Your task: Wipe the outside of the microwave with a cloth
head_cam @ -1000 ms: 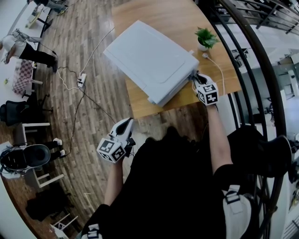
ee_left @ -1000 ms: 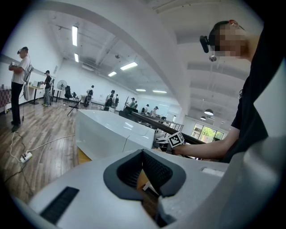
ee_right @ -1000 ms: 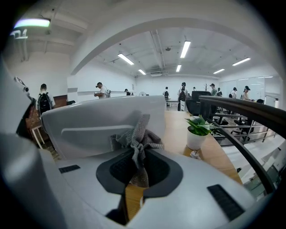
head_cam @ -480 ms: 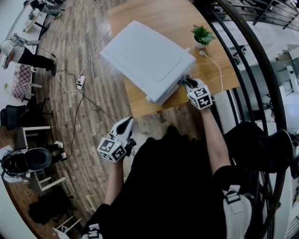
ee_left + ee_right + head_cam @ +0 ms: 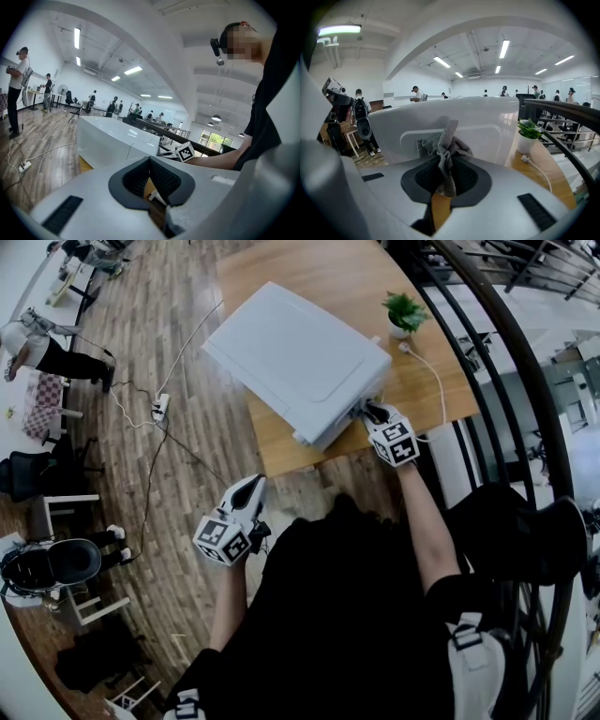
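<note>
The white microwave [image 5: 300, 362] sits on the wooden table [image 5: 441, 399]. My right gripper [image 5: 368, 412] is at its right side wall, near the front corner, shut on a grey cloth. In the right gripper view the crumpled cloth [image 5: 443, 143] sticks out of my right gripper [image 5: 443, 164] against the white side panel [image 5: 492, 124]. My left gripper [image 5: 247, 491] hangs over the floor in front of the table, away from the microwave. In the left gripper view my left gripper [image 5: 150, 164] is shut and holds nothing, and the microwave [image 5: 108, 138] is ahead.
A small potted plant [image 5: 405, 313] stands behind the microwave, with a white cable [image 5: 436, 381] running along the table's right side. A black railing [image 5: 506, 352] curves close on the right. A power strip [image 5: 161, 407] and cords lie on the wooden floor at left.
My right gripper has slid with the cloth along the microwave's right side toward its front corner. The left gripper has stayed where it was.
</note>
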`<state>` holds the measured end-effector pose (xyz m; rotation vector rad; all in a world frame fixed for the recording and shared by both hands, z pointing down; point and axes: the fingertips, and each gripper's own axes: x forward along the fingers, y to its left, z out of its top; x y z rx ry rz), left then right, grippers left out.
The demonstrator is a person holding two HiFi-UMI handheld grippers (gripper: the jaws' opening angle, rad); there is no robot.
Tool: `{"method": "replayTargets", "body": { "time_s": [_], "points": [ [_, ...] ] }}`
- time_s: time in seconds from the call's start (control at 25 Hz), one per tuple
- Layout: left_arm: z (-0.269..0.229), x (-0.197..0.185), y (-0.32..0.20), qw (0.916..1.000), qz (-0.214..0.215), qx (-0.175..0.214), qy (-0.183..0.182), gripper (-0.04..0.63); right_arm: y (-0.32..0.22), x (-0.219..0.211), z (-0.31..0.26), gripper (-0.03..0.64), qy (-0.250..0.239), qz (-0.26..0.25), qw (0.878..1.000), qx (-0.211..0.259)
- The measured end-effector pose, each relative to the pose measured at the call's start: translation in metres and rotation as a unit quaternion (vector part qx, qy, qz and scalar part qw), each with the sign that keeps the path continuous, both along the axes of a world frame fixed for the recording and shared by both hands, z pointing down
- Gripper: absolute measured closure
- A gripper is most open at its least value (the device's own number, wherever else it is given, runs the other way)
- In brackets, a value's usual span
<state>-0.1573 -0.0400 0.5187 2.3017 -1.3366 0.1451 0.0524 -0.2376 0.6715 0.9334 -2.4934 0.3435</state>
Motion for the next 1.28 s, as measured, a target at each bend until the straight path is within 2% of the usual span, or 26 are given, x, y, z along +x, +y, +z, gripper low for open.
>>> {"method": "replayTargets", "body": {
  "time_s": [0.36,1.28],
  "points": [
    [-0.005,-0.002,-0.002,0.9999,0.007,0.01,0.001,0.593,0.033,-0.029,-0.001,0.58,-0.01,-0.039,0.999,-0.012],
    [-0.002,-0.019,0.014,0.9998,-0.018,0.007,0.003,0.594,0.088,-0.078,0.018,0.578,-0.01,-0.103,0.993,-0.05]
  ]
}}
